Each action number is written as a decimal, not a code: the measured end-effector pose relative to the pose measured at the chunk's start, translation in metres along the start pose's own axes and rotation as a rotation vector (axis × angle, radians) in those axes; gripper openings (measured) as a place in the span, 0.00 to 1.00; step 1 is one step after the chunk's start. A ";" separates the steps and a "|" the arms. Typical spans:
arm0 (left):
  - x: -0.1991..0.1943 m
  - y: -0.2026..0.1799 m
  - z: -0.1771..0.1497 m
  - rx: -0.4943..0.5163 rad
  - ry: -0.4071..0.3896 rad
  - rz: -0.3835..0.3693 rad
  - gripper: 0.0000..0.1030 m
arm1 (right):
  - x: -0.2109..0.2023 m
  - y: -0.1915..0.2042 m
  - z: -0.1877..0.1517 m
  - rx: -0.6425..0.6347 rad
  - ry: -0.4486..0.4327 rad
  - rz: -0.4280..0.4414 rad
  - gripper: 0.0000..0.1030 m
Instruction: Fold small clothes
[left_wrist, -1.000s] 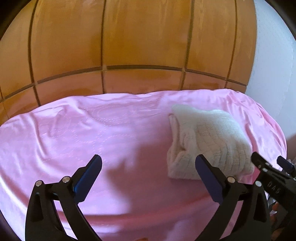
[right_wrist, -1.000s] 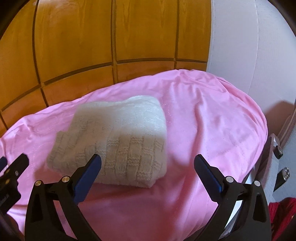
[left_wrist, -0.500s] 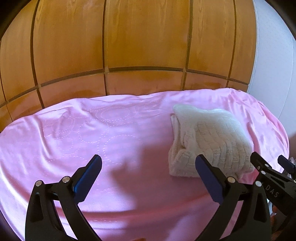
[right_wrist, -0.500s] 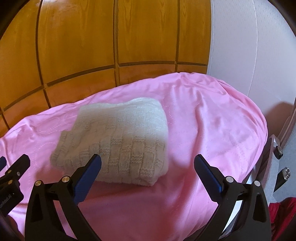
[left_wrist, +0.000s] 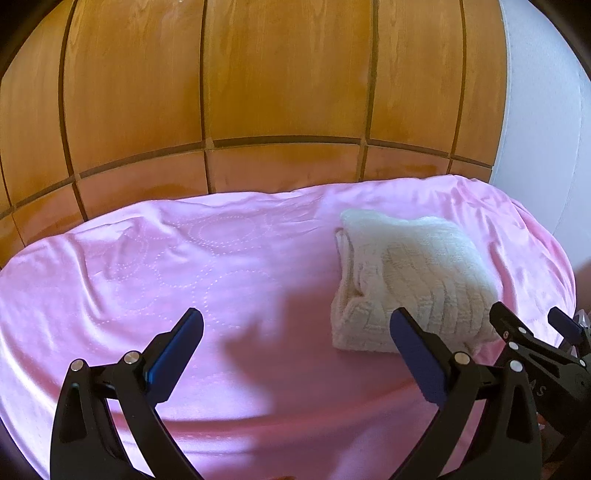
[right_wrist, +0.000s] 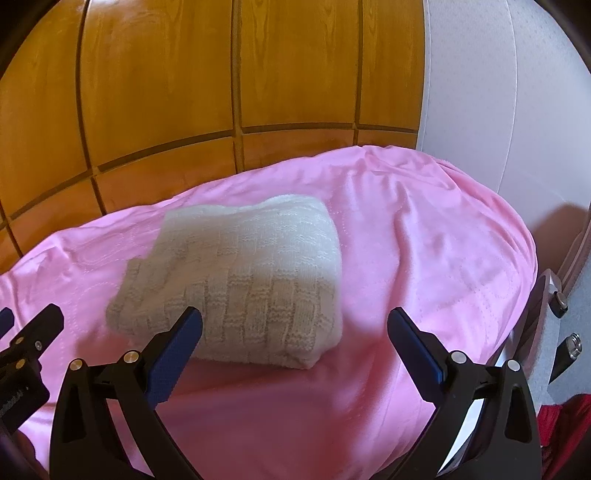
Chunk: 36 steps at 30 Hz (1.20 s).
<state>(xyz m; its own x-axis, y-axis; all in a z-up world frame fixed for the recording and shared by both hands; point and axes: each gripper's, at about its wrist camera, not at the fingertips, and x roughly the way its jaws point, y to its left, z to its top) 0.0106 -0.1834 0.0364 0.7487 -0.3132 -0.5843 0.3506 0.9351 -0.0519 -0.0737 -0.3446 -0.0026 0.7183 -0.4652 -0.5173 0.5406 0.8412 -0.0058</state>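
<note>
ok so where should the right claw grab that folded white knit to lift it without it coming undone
Grip the thick rounded fold along the right side of the folded white knit, coming in from the right with the right claw. The loose layered edges face left, so pinching the closed fold likely holds all layers together.

My left-jaw pad covers the near left corner of the folded knit (right_wrist: 251, 273). A red fabric (right_wrist: 565, 424), right of my right jaws, is cut off by the frame edge. The pink sheet (left_wrist: 184, 277) hides whatever lies underneath.
</note>
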 end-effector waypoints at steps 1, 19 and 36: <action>-0.001 -0.001 0.000 0.000 -0.003 -0.003 0.98 | -0.001 0.001 -0.001 0.005 -0.002 -0.002 0.96; -0.012 -0.001 0.005 -0.013 -0.028 -0.006 0.98 | -0.002 0.001 0.000 0.012 -0.006 0.007 0.96; 0.004 0.005 0.002 -0.097 0.029 0.007 0.98 | 0.000 -0.006 -0.001 0.052 0.006 0.028 0.96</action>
<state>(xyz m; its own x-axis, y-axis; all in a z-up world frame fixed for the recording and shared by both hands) 0.0167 -0.1809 0.0355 0.7336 -0.3029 -0.6084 0.2884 0.9493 -0.1248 -0.0773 -0.3493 -0.0033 0.7307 -0.4399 -0.5221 0.5426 0.8383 0.0531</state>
